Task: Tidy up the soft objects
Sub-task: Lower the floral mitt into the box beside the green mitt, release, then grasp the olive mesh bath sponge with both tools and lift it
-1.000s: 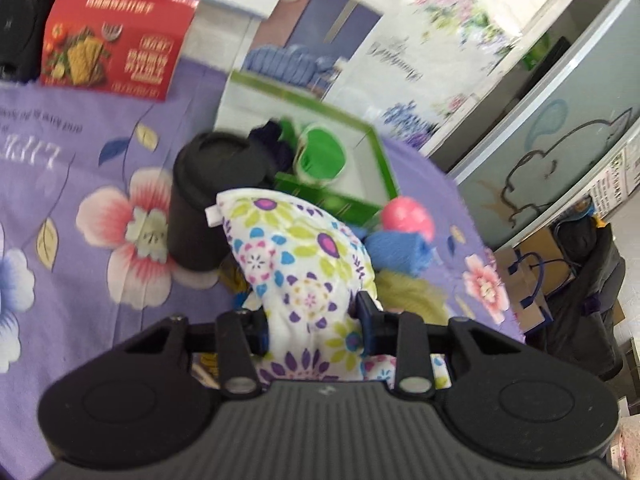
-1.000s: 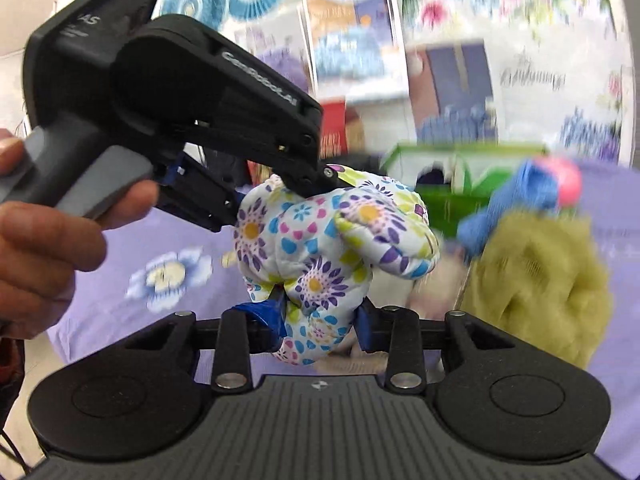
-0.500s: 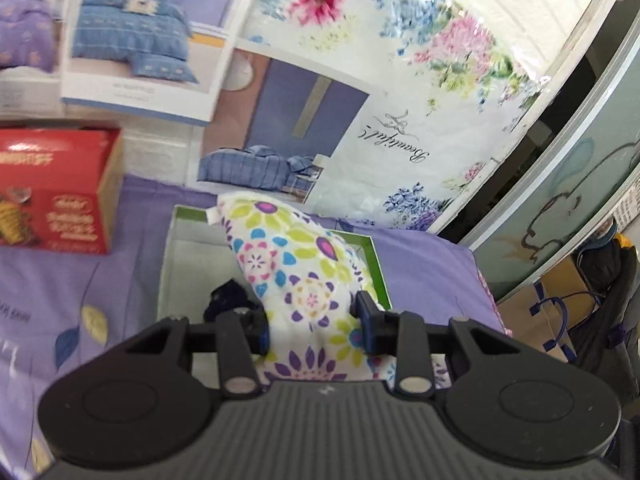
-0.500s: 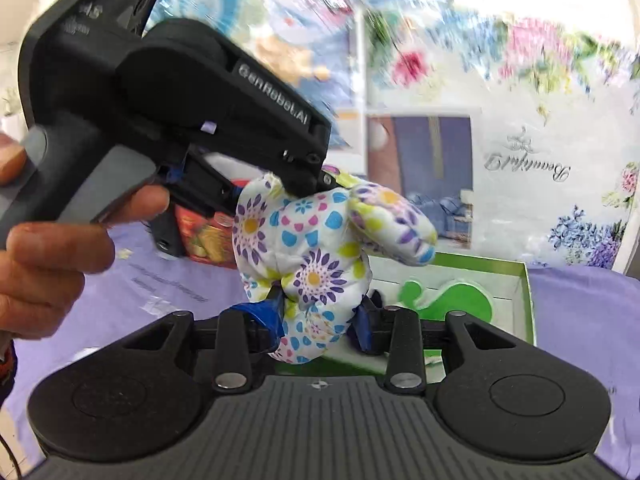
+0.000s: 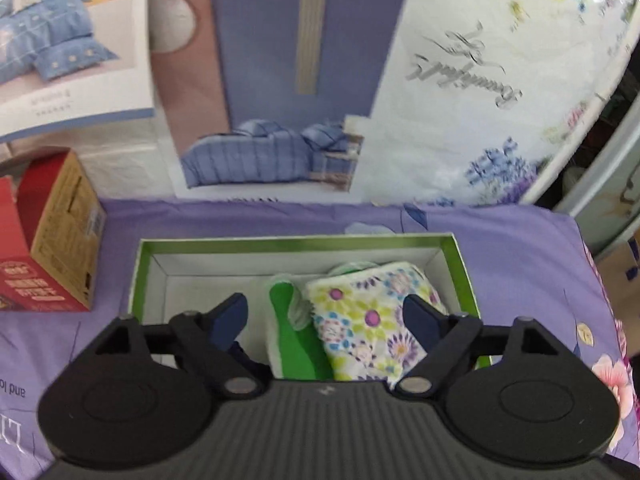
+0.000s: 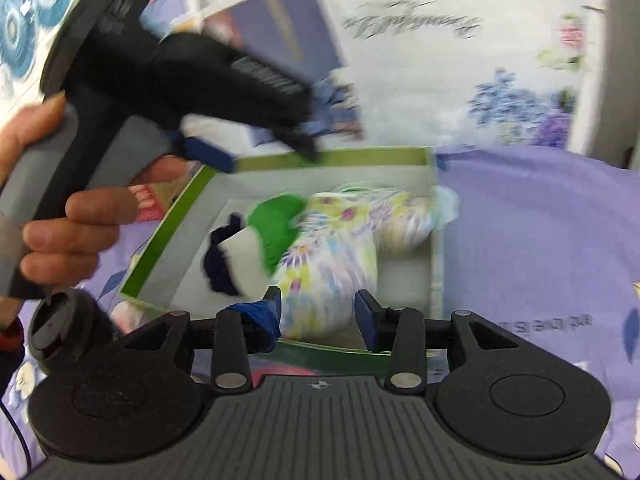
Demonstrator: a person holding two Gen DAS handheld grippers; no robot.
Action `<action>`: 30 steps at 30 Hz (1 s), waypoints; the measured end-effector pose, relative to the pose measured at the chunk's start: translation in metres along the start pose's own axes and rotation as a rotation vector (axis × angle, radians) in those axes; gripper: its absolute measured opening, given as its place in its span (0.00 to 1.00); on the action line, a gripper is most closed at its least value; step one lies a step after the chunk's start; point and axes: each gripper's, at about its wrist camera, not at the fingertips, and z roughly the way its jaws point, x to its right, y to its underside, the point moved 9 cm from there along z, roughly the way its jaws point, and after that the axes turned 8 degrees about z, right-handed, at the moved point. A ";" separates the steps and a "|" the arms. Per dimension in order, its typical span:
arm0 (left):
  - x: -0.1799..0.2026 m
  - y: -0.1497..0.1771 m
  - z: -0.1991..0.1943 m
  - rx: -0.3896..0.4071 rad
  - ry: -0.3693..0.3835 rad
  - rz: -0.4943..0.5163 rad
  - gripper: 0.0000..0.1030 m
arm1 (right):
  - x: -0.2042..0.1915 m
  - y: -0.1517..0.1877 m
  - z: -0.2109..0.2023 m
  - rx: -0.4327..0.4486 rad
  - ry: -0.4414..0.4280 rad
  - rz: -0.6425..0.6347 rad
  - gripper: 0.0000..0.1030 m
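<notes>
Floral pouch (image 5: 370, 320) lying in green-rimmed box (image 5: 296, 241).
Left gripper (image 5: 324, 316) spread wide, holding nothing; right gripper (image 6: 318, 312) parted, flanking pouch, empty; beside green-and-white cloth (image 5: 286, 332).

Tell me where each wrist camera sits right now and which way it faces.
Left wrist: on the left gripper, looking down into the green-rimmed box; its open blue-padded fingers frame the floral pillow.
Right wrist: on the right gripper, facing the same box from its near side; fingers open, plus the left gripper and the left hand.
Shared: box, floral pillow, green and white item, purple cloth.
</notes>
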 end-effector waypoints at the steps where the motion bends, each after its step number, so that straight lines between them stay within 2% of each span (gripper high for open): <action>1: -0.003 -0.001 -0.003 0.005 0.002 -0.012 0.87 | 0.003 -0.001 -0.003 0.009 -0.003 0.012 0.24; 4: -0.005 -0.004 -0.018 0.036 -0.006 -0.021 0.99 | 0.005 -0.006 -0.009 0.032 -0.011 0.022 0.24; 10: 0.008 0.017 -0.071 0.122 -0.059 0.075 0.99 | -0.002 0.000 -0.049 0.110 -0.039 0.044 0.25; 13: 0.015 0.045 -0.107 0.172 -0.079 0.118 0.99 | -0.007 0.013 -0.079 0.171 -0.062 0.071 0.26; 18: 0.017 0.105 -0.153 0.203 -0.092 0.124 0.99 | -0.021 0.055 -0.126 0.225 -0.087 0.122 0.27; 24: 0.012 0.173 -0.181 0.193 -0.135 0.121 0.99 | -0.035 0.114 -0.152 0.225 -0.062 0.181 0.28; 30: 0.010 0.218 -0.195 0.197 -0.132 0.093 0.99 | -0.044 0.150 -0.158 0.200 -0.057 0.209 0.29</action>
